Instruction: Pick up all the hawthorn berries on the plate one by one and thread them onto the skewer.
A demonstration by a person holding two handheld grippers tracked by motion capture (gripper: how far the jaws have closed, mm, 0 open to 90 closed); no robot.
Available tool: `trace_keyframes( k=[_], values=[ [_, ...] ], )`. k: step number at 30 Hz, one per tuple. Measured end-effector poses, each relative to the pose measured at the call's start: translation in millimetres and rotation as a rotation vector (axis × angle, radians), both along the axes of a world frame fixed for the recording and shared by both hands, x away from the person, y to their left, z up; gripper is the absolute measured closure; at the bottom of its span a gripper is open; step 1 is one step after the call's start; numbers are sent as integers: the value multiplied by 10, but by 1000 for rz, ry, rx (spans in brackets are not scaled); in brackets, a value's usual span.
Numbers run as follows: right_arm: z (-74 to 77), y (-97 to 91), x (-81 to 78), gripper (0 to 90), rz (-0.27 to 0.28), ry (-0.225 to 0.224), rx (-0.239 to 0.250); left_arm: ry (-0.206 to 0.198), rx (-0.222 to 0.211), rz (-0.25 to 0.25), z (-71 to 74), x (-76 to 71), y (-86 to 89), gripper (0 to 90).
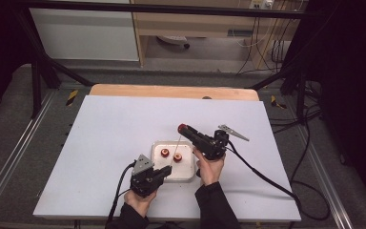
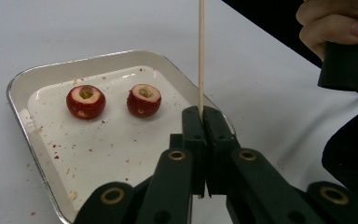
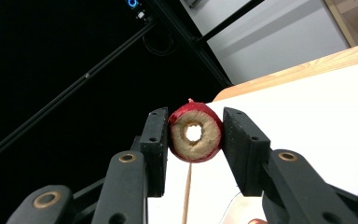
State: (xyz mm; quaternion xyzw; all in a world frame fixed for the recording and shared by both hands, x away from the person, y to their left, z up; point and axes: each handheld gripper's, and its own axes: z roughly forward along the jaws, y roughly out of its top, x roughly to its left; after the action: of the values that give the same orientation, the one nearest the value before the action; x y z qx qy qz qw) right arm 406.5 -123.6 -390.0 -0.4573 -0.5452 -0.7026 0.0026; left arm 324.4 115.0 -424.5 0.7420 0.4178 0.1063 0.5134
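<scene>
The left gripper [image 2: 200, 122] has its jaws pressed together on the lower end of a thin wooden skewer [image 2: 201, 51], which stands nearly upright over the near right corner of the white tray [image 2: 18, 84]. The right gripper [image 3: 192, 135] is clamped on a cored red fruit [image 3: 195, 134] — held by its red skin, with the bored hole open right through the pale flesh.

In the high view that fruit [image 1: 182, 128] sits above and just beyond the skewer's tip [image 1: 177, 138], over the tray's far right corner. The hole's axis looks tilted off the skewer's long axis, so the next move likely turns on lining the two up — the right hand [image 1: 209, 168] is the nearer one.

Two more cored fruits [image 2: 86, 101] lie side by side in the tray's far half, holes upward, among red crumbs.
</scene>
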Motion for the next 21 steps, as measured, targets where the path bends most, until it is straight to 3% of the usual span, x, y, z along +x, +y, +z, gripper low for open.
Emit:
trace_keyframes(
  k=[12, 21],
  values=[
    [-12, 10, 5, 627, 0, 3, 2, 1, -5, 4, 4, 7, 12, 886],
    [-65, 46, -7, 627, -5, -14, -1, 40, -45, 31, 67, 16, -79, 885]
  ],
)
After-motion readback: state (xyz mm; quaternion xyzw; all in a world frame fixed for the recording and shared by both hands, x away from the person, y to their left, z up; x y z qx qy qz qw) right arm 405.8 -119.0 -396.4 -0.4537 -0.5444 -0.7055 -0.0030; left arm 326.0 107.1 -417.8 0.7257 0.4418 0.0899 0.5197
